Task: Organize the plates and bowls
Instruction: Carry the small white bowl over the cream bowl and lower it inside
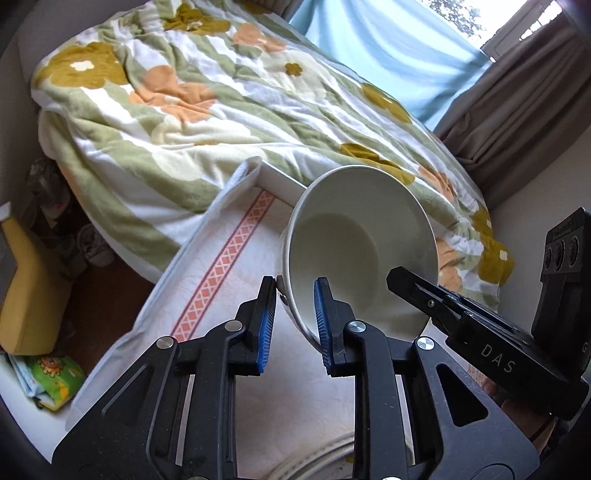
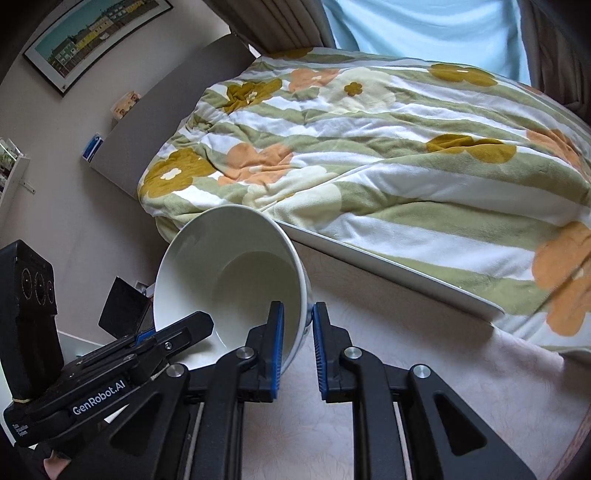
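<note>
Bowl (image 1: 354,251) is what we hold between us, a plain white one tipped so that its hollow faces the cameras, raised above the worktop (image 1: 221,280) with its pale cloth and orange lattice band. Our left gripper (image 1: 294,321) is clenched on the bowl's near-left rim, one blue pad outside the wall and one inside it. Our right gripper (image 2: 298,334) is clamped the same way on the rim's near-right side, the wall pinched between its pads. In the left wrist view we see the right gripper reaching in from the right across the bowl's lower edge; in the right wrist view the left gripper comes in from the left. Beyond the worktop lies a bed (image 2: 369,147) under a green-and-white striped blanket with orange and mustard flowers, and behind it a light blue curtain (image 2: 424,29). On the far-left wall in the right wrist view hangs a framed picture (image 2: 96,40). At the near edge of the left wrist view we glimpse the blurred rim of another dish (image 1: 314,461).
</note>
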A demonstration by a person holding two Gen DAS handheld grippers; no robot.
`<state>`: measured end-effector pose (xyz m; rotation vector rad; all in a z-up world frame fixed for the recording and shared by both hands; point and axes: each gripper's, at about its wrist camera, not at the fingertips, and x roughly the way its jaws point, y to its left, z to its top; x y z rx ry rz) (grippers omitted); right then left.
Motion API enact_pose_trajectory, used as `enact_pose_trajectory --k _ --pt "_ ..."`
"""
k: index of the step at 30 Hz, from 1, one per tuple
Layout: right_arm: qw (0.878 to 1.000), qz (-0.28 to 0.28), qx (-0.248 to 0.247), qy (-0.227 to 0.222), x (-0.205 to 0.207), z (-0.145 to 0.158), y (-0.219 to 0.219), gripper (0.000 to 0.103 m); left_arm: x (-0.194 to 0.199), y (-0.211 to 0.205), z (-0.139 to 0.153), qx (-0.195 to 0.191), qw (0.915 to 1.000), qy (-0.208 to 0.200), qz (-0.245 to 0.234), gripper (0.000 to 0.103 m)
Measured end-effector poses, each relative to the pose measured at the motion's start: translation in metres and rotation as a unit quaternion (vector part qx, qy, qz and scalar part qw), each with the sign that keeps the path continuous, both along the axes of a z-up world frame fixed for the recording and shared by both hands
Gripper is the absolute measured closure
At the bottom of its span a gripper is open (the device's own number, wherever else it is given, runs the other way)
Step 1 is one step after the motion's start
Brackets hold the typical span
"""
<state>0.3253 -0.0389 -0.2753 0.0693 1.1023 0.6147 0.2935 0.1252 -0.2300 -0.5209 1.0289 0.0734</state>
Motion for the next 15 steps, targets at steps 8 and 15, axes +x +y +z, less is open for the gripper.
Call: enact_pose_trajectory --k 8,15 --pt "0.996 -0.074 0.012 -0.038 -0.074 0.051 -0.099 0.089 -0.048 -0.102 0.044 0.007 0.9966 -0.020 -0.079 0.087" --pt "0.986 -0.161 0.001 -0.033 -0.150 0.066 -0.210 0.089 -0.094 -0.221 0.058 0.012 0.9853 -0.021 -0.169 0.087"
